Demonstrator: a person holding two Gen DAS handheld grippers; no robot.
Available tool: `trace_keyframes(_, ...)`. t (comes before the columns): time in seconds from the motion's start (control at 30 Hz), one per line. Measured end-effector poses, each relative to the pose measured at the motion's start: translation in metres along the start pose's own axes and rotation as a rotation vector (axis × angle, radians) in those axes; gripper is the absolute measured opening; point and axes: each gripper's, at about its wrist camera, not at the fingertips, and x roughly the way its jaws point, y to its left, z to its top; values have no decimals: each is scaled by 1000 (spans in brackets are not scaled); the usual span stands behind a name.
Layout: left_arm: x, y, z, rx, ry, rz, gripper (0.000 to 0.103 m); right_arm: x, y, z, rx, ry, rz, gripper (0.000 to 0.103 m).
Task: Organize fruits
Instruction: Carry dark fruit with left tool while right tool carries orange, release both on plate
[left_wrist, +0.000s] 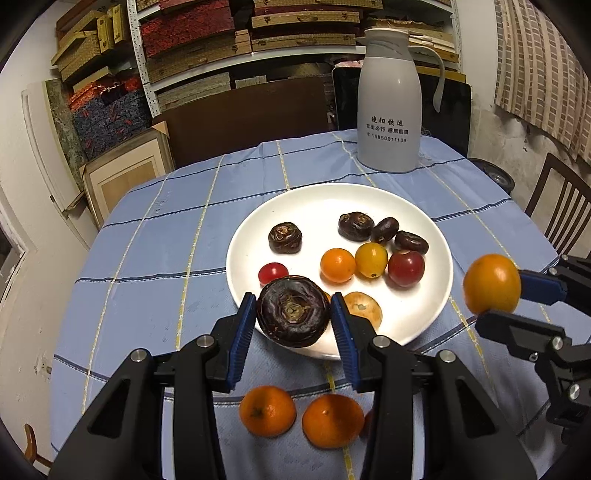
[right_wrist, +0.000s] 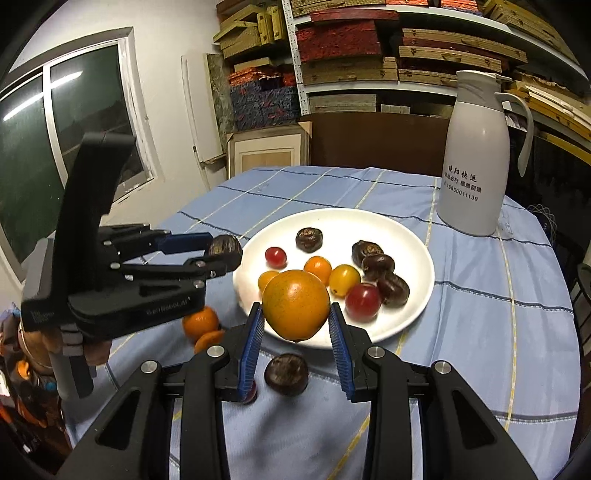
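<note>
dark water chestnut (left_wrist: 293, 316) lifted, clamped | orange fruit (right_wrist: 296, 305) lifted, clamped | white plate (left_wrist: 436, 236) holds chestnuts, small tomatoes

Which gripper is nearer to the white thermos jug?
Right, probably. The right gripper, holding an orange fruit, is on the jug's side; the left gripper, holding a dark water chestnut, is across the plate.

White thermos jug (left_wrist: 389, 107) stands upright on the blue checked tablecloth (left_wrist: 155, 236); shelving (left_wrist: 236, 40) behind holds stacked boxes.

The plate (left_wrist: 251, 229) sits before the jug (left_wrist: 388, 110) on the table (left_wrist: 147, 229).
</note>
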Motion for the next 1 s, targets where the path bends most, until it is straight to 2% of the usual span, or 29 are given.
trace_keyframes(1.0, 74, 12, 42, -30, 59, 54, 41, 89, -42, 47, 64, 63, -57, 36)
